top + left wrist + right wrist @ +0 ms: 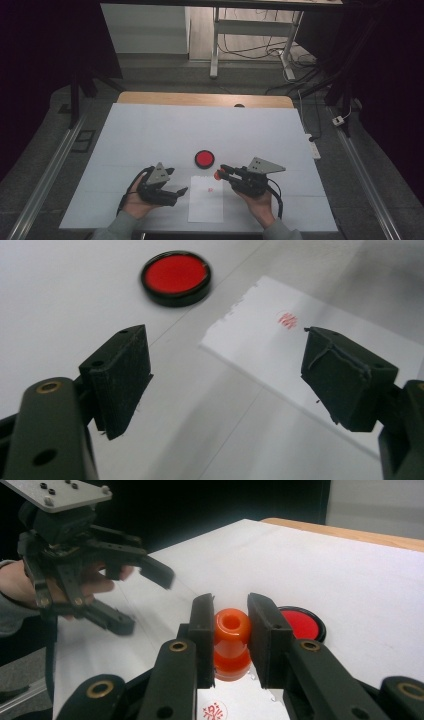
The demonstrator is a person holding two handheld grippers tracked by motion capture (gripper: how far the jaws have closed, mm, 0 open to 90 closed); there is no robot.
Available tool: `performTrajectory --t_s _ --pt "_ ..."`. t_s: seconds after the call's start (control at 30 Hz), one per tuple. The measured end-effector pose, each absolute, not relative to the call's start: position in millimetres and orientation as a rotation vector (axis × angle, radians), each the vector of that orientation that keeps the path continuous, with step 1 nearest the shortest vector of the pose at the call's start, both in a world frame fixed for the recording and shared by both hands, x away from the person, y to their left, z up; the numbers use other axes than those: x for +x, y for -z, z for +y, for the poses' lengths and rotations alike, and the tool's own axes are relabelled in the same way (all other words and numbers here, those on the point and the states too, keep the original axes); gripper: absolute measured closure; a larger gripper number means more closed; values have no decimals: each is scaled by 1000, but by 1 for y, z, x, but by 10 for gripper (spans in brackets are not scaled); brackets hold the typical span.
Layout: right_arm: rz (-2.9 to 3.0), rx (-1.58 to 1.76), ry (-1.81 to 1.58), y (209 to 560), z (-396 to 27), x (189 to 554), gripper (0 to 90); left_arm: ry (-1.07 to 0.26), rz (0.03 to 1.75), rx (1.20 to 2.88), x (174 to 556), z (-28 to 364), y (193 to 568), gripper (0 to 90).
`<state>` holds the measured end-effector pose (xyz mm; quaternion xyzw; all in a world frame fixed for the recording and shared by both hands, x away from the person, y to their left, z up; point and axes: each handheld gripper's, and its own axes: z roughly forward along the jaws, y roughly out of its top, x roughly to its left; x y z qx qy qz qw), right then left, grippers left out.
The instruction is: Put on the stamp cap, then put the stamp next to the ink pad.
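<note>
Right now your right gripper [220, 171] is clamped on an orange stamp [231, 645], jaws pressed against its waist, held just off the upper right corner of the white paper sheet [206, 205]. That sheet already carries a red imprint [210, 189] near its top edge, and in the right gripper view the imprint [214, 712] sits directly below the stamp.

Your left gripper [181, 192] stands with jaws wide apart and nothing between them, at about nine o'clock from the sheet, its tips close to the paper's left edge.

The red ink pad [204, 159] lies at twelve o'clock from the sheet, near but not touching it, lid off and face up. If the stamp goes back for ink, I judge the path short: lift it clear of the paper, carry it toward eleven o'clock from where it hangs, and lower it flat onto the pad rather than on its black rim. Keep the grip square so the stamp face stays level.

Nothing lies between stamp and pad. The loose sheet could slide, so let the left jaws steady its edge without dragging across the wet mark.
</note>
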<state>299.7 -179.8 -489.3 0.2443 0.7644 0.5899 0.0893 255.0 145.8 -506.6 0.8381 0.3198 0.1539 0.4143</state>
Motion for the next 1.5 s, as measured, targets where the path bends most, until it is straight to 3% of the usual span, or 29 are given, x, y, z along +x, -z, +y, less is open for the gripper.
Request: performTrajectory --t_s 0.67,1.5 --pt "2247 746 -1745 486 -187 300 733 -436 932 2038 228 215 513 208" --pt "2205 797 -1697 484 -193 317 733 -410 943 2048 231 216 518 208"
